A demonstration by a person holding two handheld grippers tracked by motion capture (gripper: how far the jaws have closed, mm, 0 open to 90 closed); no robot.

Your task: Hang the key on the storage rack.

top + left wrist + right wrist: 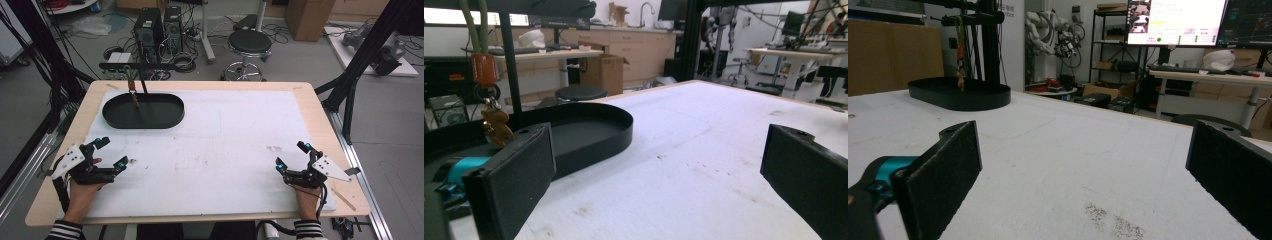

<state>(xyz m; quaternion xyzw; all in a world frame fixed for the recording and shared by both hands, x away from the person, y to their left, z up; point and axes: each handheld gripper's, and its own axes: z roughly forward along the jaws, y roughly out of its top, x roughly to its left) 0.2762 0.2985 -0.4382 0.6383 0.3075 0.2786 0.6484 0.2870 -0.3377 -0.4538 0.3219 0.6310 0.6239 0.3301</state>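
A black oval tray (pixel 143 116) sits at the far left of the white mat, with a black post and crossbar (pixel 141 65) rising from it. An orange keychain with a small brown charm (pixel 133 93) hangs from the crossbar on a green strap, above the tray. The tray (pixel 594 132) and charm (pixel 496 125) lie just ahead of my left gripper (pixel 111 152), which rests open at the near left. My right gripper (pixel 291 155) rests open at the near right, nothing between its jaws. The tray (pixel 960 94) is far off in the right gripper view.
A white mat (pixel 225 145) covers most of the wooden table (pixel 320 120). Behind the table stand a black stool (pixel 249 44), computer towers (pixel 159 27) and cables. Black frame legs (pixel 360 55) flank the table on both sides.
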